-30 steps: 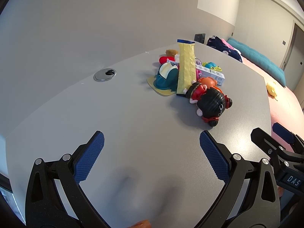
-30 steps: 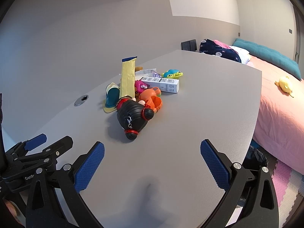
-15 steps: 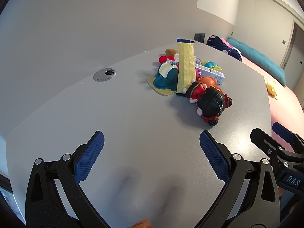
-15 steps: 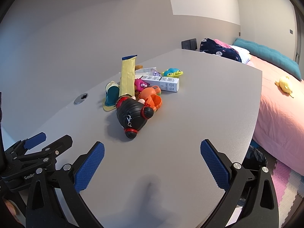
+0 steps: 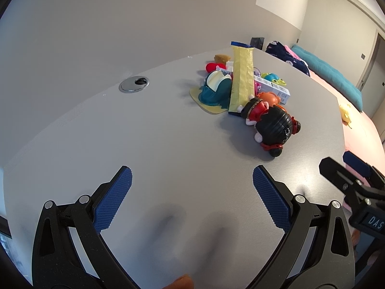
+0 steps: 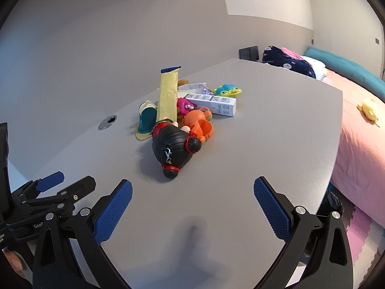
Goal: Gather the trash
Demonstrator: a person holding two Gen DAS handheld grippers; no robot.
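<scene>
Left wrist view: left gripper [image 5: 192, 187] jaws spread, empty, above bare desk [image 5: 96, 130]. Yellow wrapper [image 5: 241, 79] leans upright in toy pile, beside black doll [image 5: 274, 126].

Right wrist view: right gripper [image 6: 192, 192] jaws spread, empty. Wrapper [image 6: 167, 98] behind doll [image 6: 173, 147]; judged light, crinkly, limp; pinch free top edge.

Counting on the bench [image 6: 276, 144]: one yellow wrapper [image 6: 168, 98] standing upright, one white carton [image 6: 214, 100], one black-haired doll [image 6: 174, 148], one orange toy [image 6: 201, 125], one pink toy [image 6: 184, 106], one green-blue frog toy [image 6: 227, 90], one teal-and-cream toy [image 5: 215, 88], one red toy [image 5: 211, 67]. Seeing one cable grommet [image 5: 134, 84].
</scene>
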